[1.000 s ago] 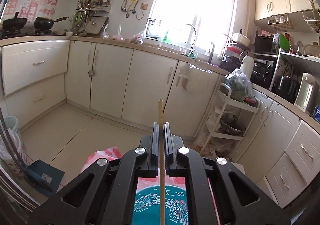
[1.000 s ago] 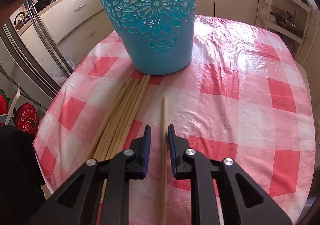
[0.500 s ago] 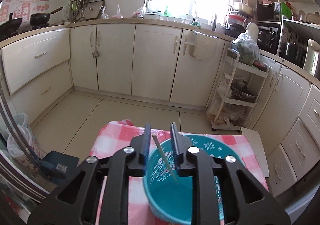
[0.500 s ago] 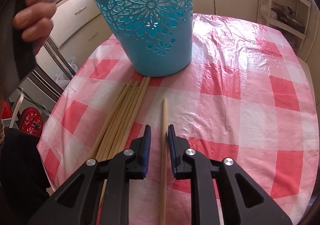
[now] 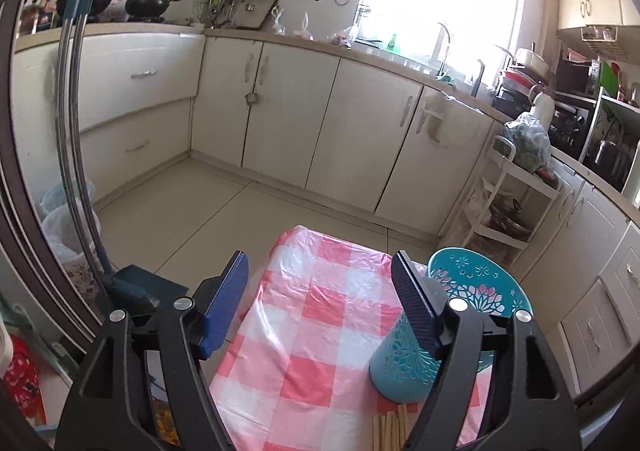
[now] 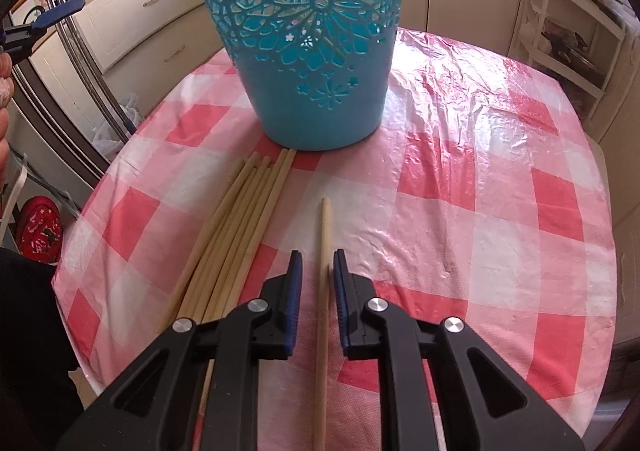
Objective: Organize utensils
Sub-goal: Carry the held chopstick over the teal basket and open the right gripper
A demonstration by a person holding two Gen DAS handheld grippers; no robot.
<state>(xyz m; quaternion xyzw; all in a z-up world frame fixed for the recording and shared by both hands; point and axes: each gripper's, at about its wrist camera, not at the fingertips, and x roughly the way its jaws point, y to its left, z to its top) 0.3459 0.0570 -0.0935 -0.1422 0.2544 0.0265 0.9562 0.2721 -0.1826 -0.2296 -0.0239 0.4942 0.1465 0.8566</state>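
A second ago the left hand-held gripper was clamping one chopstick upright; half a second ago that stick was dropping into the blue basket, and now its jaws have just been opening and are standing wide apart with nothing between them, the basket sitting just to their right on the table. The right hand-held gripper is hovering low over the same single chopstick as before, and its jaws have just been closing; they are lying nearly together with the stick between them, though a thin gap is still showing on each side of the wood. A bundle of chopsticks is lying just left of that stick, their far tips almost touching the basket's base. In the right wrist view the basket is standing upright at the far side of the checked tablecloth, while the right half of the cloth is lying bare up to its rounded edge. Beyond the table, open floor is stretching toward the cream cabinets, and a white rack is standing near the far right corner.
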